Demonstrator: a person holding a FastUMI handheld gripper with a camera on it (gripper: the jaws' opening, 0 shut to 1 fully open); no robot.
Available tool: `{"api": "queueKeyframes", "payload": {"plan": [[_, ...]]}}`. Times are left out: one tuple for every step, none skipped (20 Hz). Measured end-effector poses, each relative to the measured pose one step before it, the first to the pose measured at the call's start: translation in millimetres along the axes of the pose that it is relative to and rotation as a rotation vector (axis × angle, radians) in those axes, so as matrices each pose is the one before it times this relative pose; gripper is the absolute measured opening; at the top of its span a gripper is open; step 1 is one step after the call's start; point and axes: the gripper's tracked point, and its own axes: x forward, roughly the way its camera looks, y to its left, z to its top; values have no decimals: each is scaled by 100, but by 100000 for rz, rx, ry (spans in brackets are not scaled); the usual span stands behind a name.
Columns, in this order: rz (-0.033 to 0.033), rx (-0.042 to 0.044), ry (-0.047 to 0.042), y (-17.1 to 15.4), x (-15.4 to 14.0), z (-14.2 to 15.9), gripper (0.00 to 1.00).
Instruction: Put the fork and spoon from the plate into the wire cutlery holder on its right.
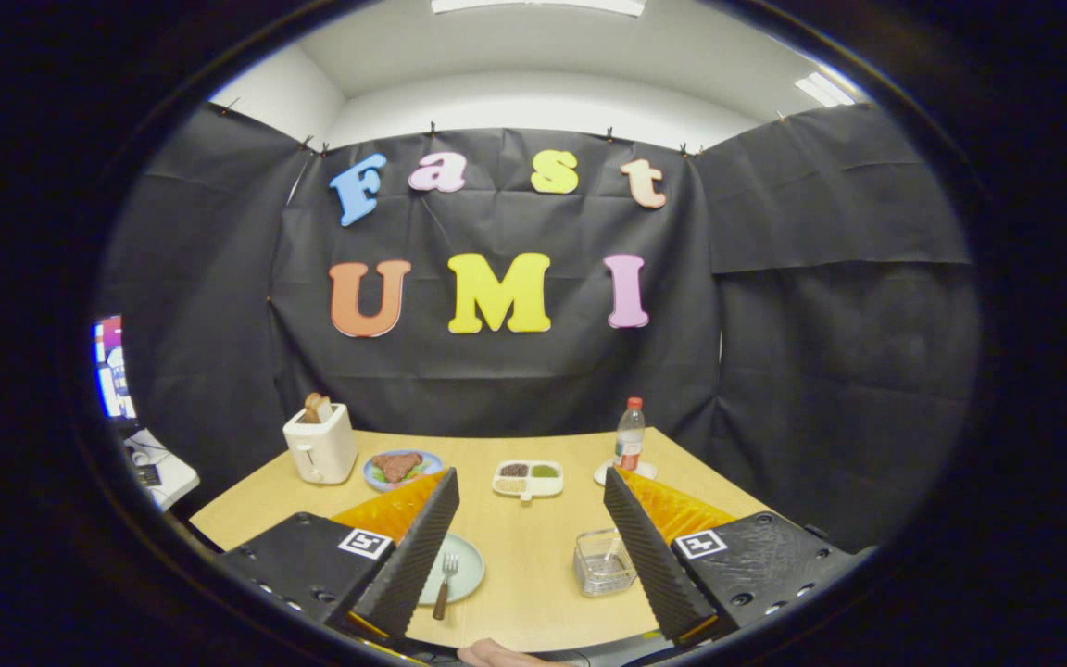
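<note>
The fork [446,584] lies on the plate [467,567], left of the wire cutlery holder [604,562], where a utensil handle already shows. The tool [530,556] is spread wide, empty, above the surface [524,574]. The wooden handle should be pinched squarely.

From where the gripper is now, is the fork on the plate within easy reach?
Probably yes. The gripper is open, and the fork lies uncovered on the plate beside the left finger, nothing over it. It would need shifting left so the fork sits between the fingers.
</note>
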Motion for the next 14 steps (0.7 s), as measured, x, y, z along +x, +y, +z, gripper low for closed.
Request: {"api": "queueKeyframes", "payload": {"plan": [[856,-230,2519,614,527,-770,95],[956,-652,2841,645,702,-788,95],[1666,-770,3200,941,766,-913,95],[1441,-795,3373,829,752,-841,95],[1017,-788,3325,659,942,-859,95],[1431,-1140,3486,787,982,-828,95],[225,-1009,4004,576,1038,-1106,95],[440,-369,3564,581,957,-873,95],[1792,-693,3416,1010,1082,-849,96],[2000,-433,4040,851,1083,-891,96],[1051,912,4691,524,1053,-1254,96],[924,924,5294,544,955,-1144,96],[1058,589,5055,493,1127,-918,96],[877,582,4289,414,931,-740,96]]}}
